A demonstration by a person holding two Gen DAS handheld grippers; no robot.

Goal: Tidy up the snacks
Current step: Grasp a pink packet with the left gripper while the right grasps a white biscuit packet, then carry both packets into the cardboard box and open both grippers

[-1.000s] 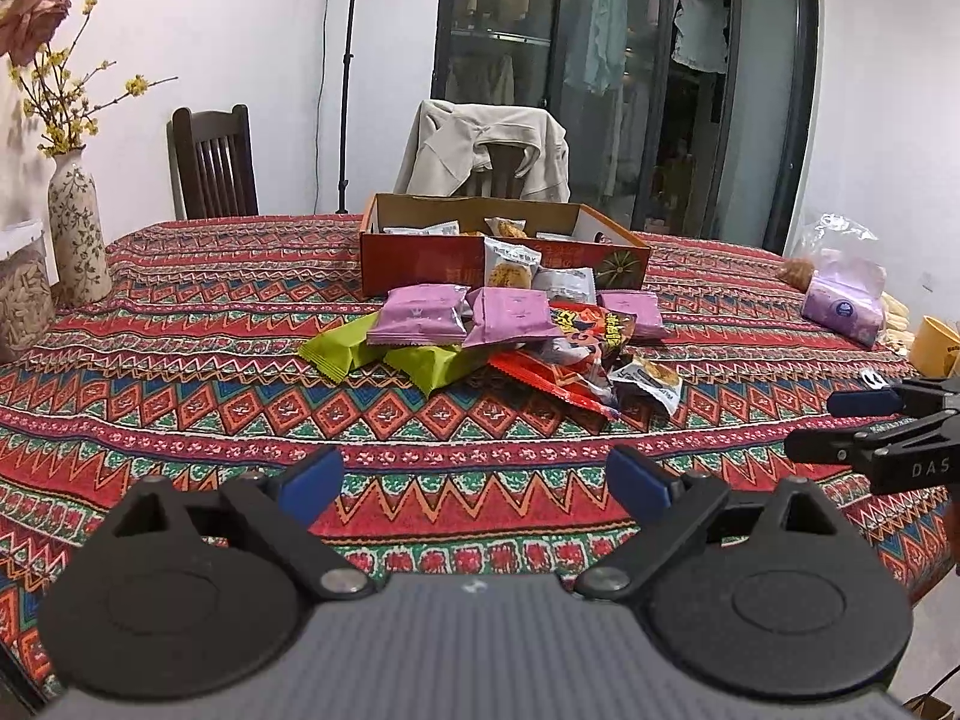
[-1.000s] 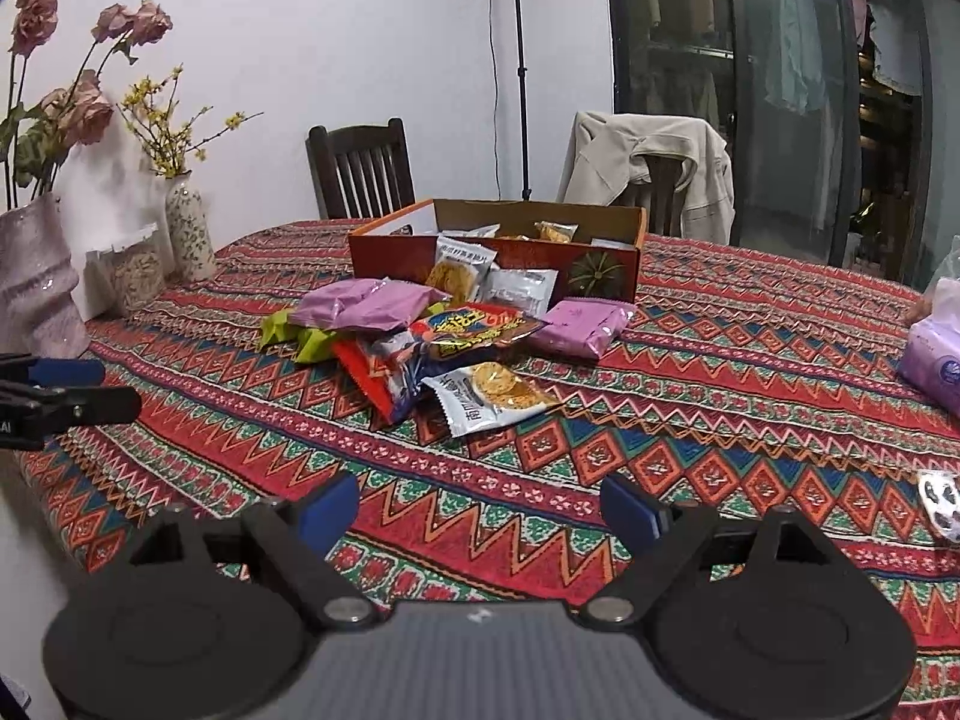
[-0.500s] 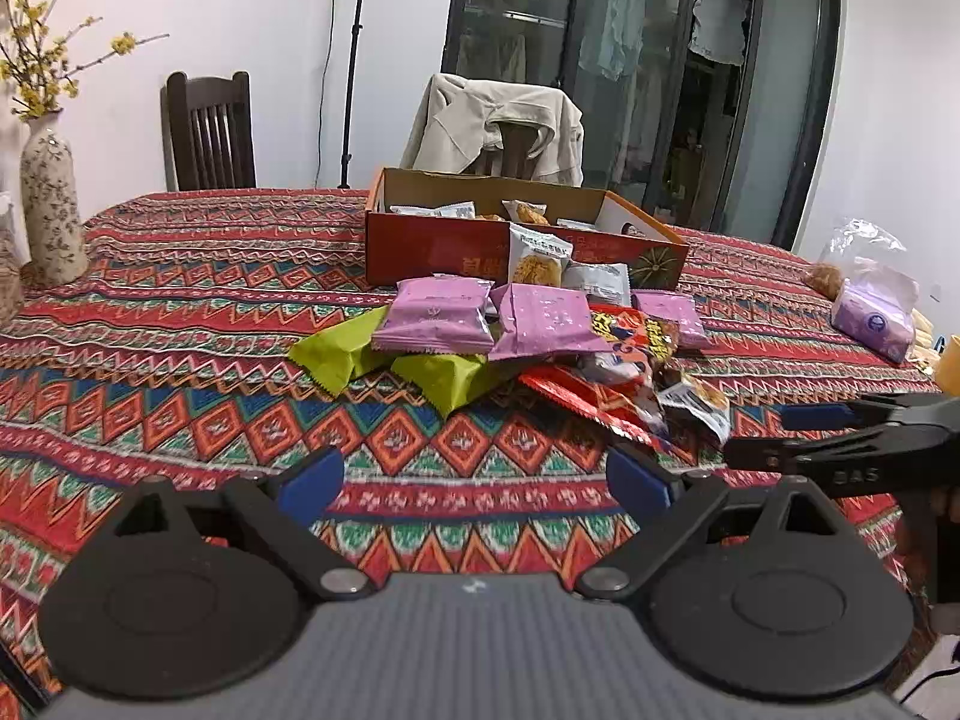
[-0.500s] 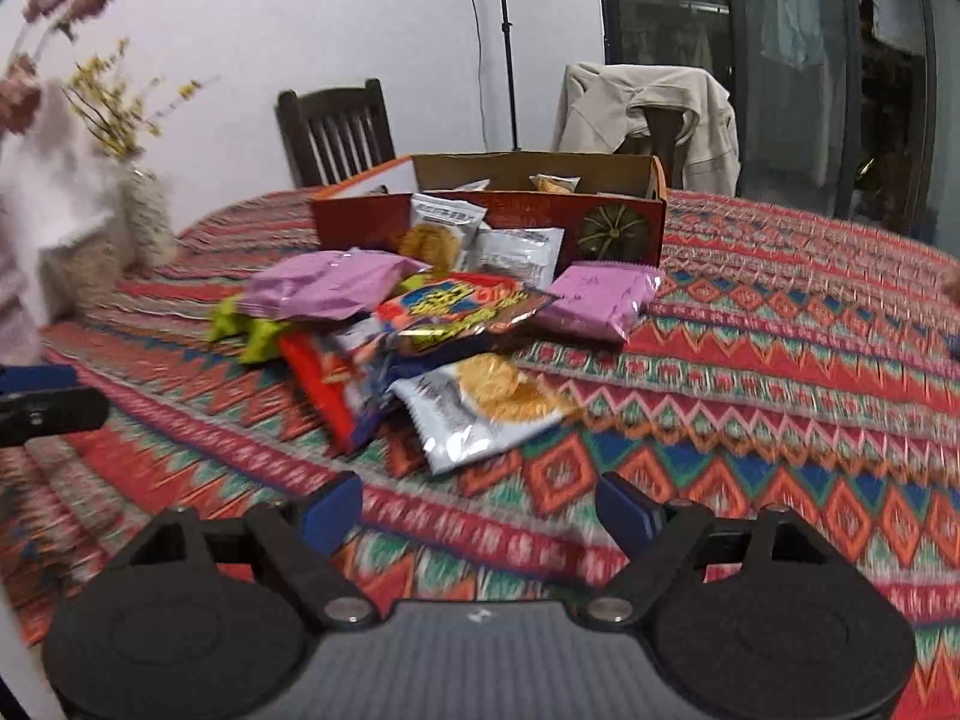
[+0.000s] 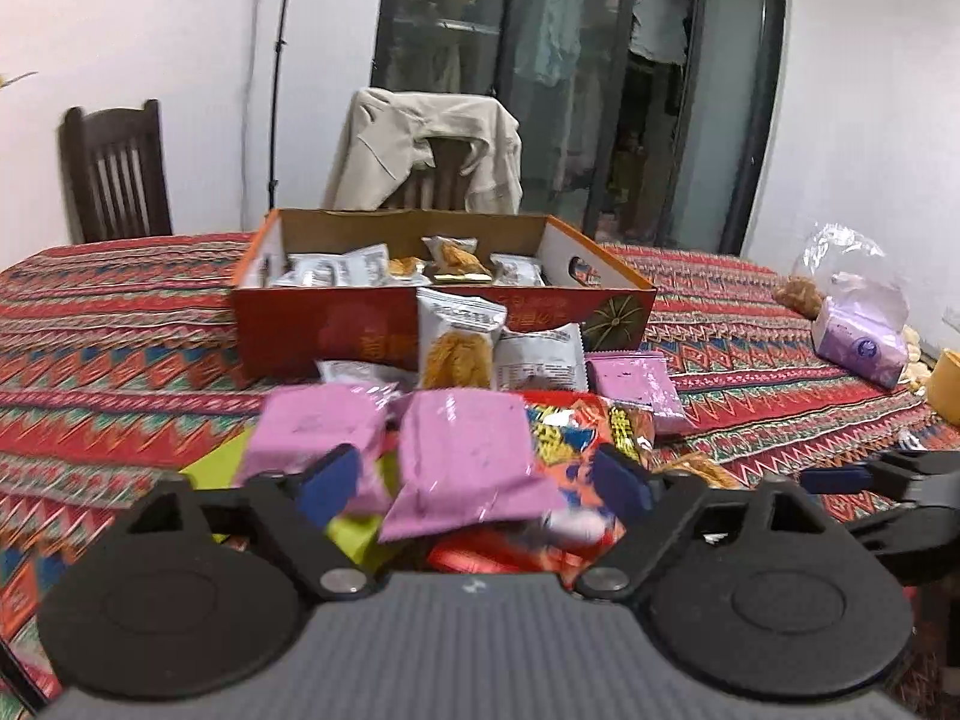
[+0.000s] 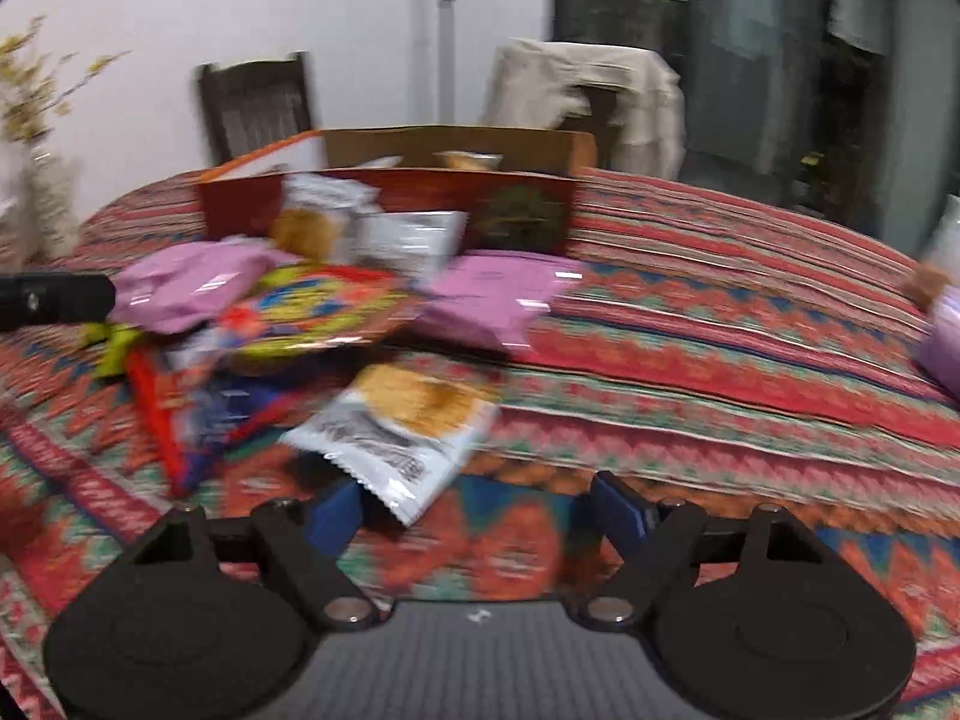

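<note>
I am working over one table under a zigzag-patterned cloth, with one open red cardboard box standing on it and a heap of snack packets lying in front of that box. Two chairs are standing behind: a dark wooden one and one draped with a beige jacket. I am counting three pink packets, two silver cracker packets leaning on the box front, one bright chip bag and several more packets already inside the box. My left gripper is hovering with its jaws apart, having just been closing; a pink packet is showing between them, not pinched. My right gripper is also gaping, jaws just narrowing, with the corner of a silver cracker packet between them. Only the left view is showing the tissue pack; only the right is showing the vase.
</note>
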